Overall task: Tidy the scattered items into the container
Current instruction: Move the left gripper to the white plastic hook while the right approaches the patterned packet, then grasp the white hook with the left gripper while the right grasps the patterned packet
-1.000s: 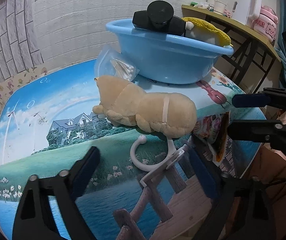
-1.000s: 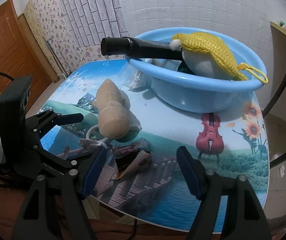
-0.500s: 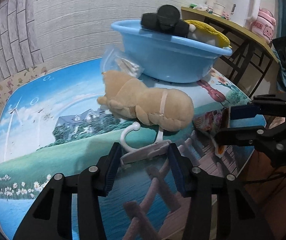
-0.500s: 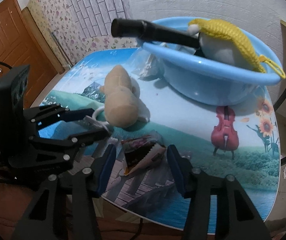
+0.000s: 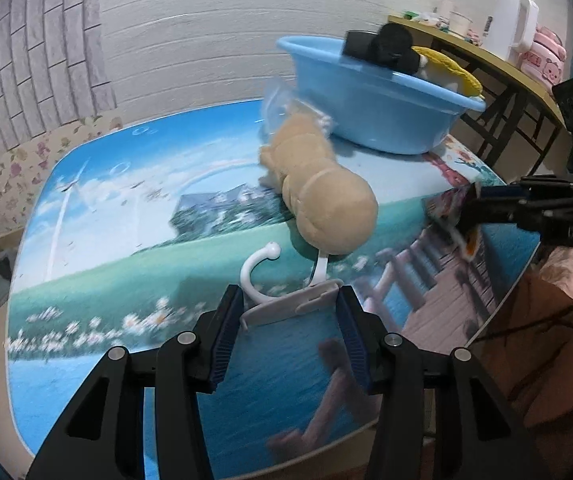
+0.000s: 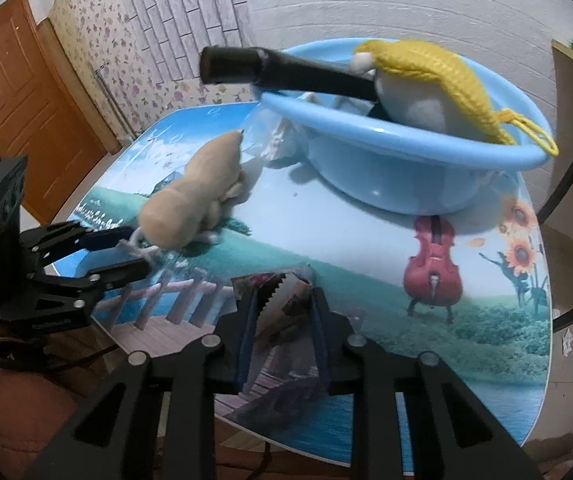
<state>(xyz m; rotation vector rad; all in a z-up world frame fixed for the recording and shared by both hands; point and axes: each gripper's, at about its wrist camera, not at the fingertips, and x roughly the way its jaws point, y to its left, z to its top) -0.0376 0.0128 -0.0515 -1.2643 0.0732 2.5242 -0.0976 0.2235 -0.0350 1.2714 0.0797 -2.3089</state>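
Observation:
A blue basin (image 5: pixel 370 112) (image 6: pixel 406 168) stands at the table's far side, holding a black tube (image 6: pixel 282 70) and a white toy with a yellow knitted cover (image 6: pixel 426 68). My left gripper (image 5: pixel 288 312) is shut on the flat base of a white plastic hook (image 5: pixel 286 304), low over the table; it also shows in the right wrist view (image 6: pixel 126 252). A tan plush toy (image 5: pixel 322 192) (image 6: pixel 194 196) lies just beyond the hook. My right gripper (image 6: pixel 282 312) is shut on a snack packet (image 6: pixel 278 304) with a sawtooth edge; this gripper shows in the left wrist view (image 5: pixel 482 204).
A clear plastic bag (image 5: pixel 282 108) (image 6: pixel 274 136) leans against the basin's left side. The picture-printed table (image 5: pixel 126 220) ends close below both grippers. A wooden shelf (image 5: pixel 498 68) with a kettle and cups stands behind at right. A brown door (image 6: pixel 18 92) is at left.
Both grippers have closed from wide open: the left onto the white hook's base, the right onto the snack packet. The left wrist view has swung left, so the basin sits further right.

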